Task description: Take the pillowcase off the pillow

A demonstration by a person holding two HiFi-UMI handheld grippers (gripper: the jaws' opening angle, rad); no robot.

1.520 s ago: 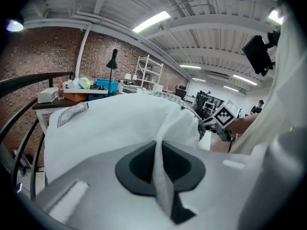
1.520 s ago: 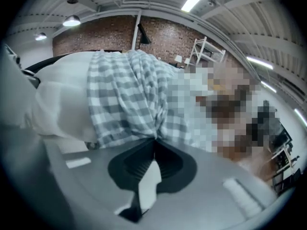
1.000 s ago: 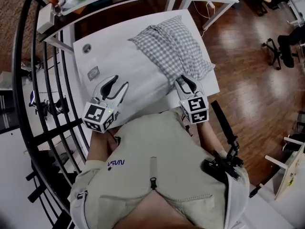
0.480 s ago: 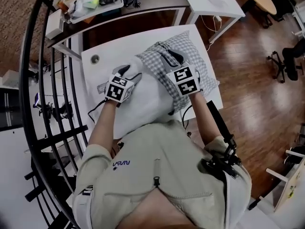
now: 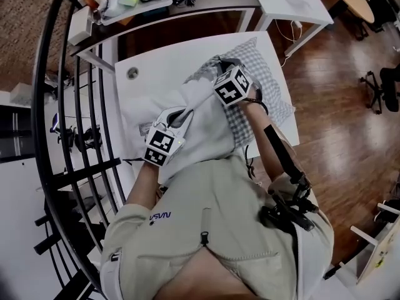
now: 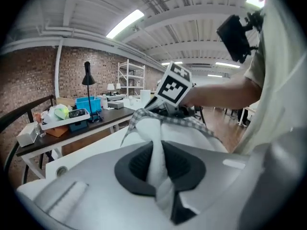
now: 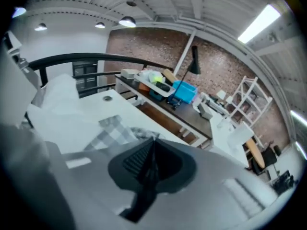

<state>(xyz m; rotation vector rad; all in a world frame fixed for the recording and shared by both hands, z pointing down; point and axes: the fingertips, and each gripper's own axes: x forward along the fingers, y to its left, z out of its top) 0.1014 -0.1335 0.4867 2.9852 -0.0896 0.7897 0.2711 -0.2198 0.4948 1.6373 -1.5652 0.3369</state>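
Lying across the white table [image 5: 153,67], the pillow [image 5: 203,127] shows bare and white at the centre of the frame, with its checked pillowcase [image 5: 265,83] bunched toward the upper right. The left gripper [image 5: 180,115], whose jaws have just closed, pinches a fold of the pillow at centre left. The right gripper [image 5: 224,65], also just closed, clamps the edge of the pillowcase a little above.
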